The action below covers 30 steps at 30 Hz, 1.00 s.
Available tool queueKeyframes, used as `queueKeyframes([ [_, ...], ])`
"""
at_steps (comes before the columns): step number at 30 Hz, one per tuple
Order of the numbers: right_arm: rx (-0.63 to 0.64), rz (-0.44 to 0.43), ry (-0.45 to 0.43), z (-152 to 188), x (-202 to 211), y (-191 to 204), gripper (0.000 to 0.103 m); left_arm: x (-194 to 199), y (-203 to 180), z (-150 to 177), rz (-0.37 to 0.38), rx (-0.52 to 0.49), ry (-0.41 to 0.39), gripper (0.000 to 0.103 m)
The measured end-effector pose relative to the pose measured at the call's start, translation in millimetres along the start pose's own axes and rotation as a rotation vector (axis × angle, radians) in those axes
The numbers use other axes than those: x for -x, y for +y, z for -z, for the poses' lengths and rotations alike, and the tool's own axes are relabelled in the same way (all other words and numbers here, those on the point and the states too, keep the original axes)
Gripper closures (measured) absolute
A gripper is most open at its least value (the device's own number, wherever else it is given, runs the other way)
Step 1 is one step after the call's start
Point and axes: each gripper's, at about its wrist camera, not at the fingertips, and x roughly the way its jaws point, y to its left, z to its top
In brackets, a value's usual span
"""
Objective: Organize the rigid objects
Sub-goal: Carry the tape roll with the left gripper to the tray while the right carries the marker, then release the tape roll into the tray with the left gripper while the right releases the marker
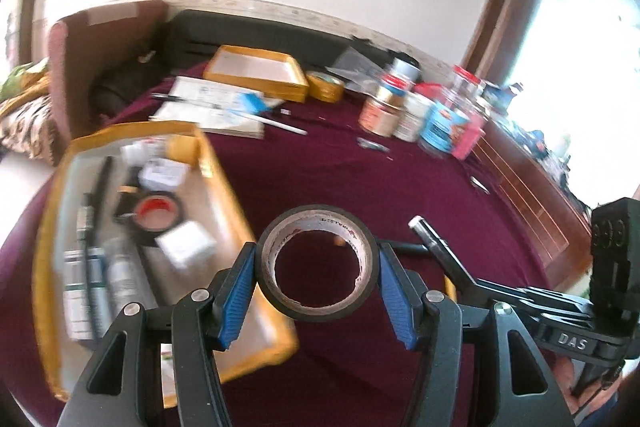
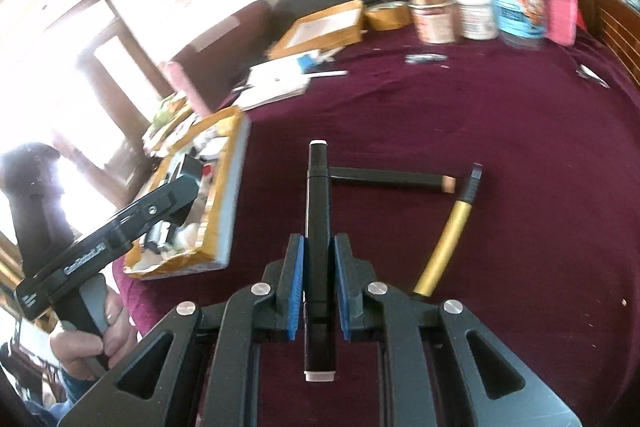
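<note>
Above the maroon tablecloth [image 1: 320,163], my left gripper [image 1: 318,275] clamps a black tape roll [image 1: 318,267] beside the yellow tray [image 1: 224,183]; my right gripper [image 2: 319,279] grips a black marker [image 2: 319,227].

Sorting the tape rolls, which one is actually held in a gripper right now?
The black roll, clamped in the left gripper; the others lie loose.
</note>
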Motion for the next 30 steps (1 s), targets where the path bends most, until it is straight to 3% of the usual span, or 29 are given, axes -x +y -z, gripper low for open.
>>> queueKeyframes([
  [10,0.124,-0.099,0.071,-19.1,-37.5,78.2,0.088,17.1,75.2,2.2,-0.120,0.126,-0.012,0.041],
  [17,0.176,-0.129,0.108,-41.3,-74.7,123.1,0.088,0.3,105.6,-1.8,-0.145,0.156,0.030,0.041],
  [30,0.200,-0.145,0.198,-84.4,-153.7,159.2,0.088,-28.0,135.1,-24.8,-0.180,0.194,0.081,0.041],
])
